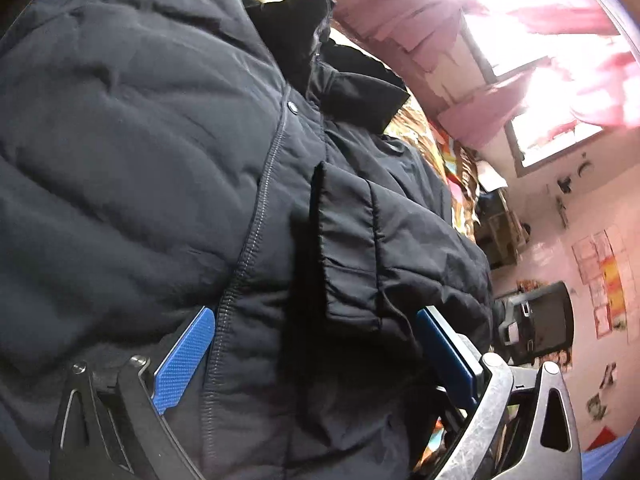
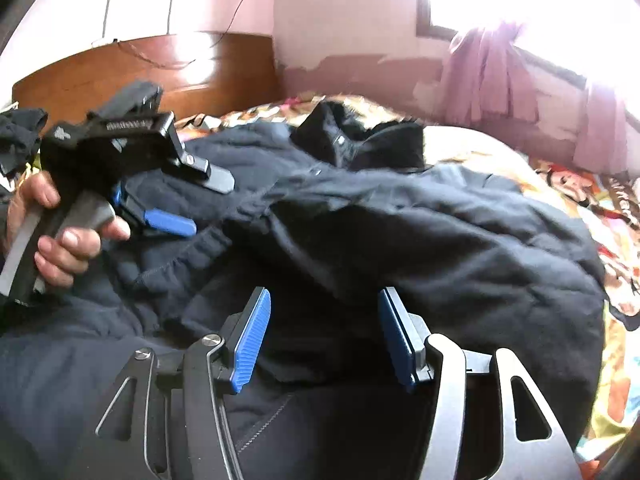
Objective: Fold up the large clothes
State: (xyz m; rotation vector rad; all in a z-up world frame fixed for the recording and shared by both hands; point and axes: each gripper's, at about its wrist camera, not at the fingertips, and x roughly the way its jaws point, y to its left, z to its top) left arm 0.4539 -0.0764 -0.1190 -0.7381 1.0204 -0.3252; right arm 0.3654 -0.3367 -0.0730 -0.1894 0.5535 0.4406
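A large dark navy padded jacket (image 2: 400, 224) lies spread on a bed, its black collar (image 2: 360, 140) at the far side. In the left wrist view the jacket (image 1: 140, 140) fills the frame, with its zipper seam and a flap pocket (image 1: 348, 248) close up. My left gripper (image 1: 316, 320) is open, its blue pads (image 1: 184, 360) pressed against jacket fabric near the hem. It also shows in the right wrist view (image 2: 168, 220), held in a hand at the left. My right gripper (image 2: 324, 300) is open, jaws wide apart, over the jacket's near fold.
A colourful cartoon-print bedsheet (image 2: 592, 208) covers the bed. A wooden headboard (image 2: 120, 68) stands at the back left. Pink curtains (image 2: 500, 76) hang by a bright window. A dark garment (image 2: 20, 132) lies at the far left. A black chair (image 1: 536, 320) stands by the pink wall.
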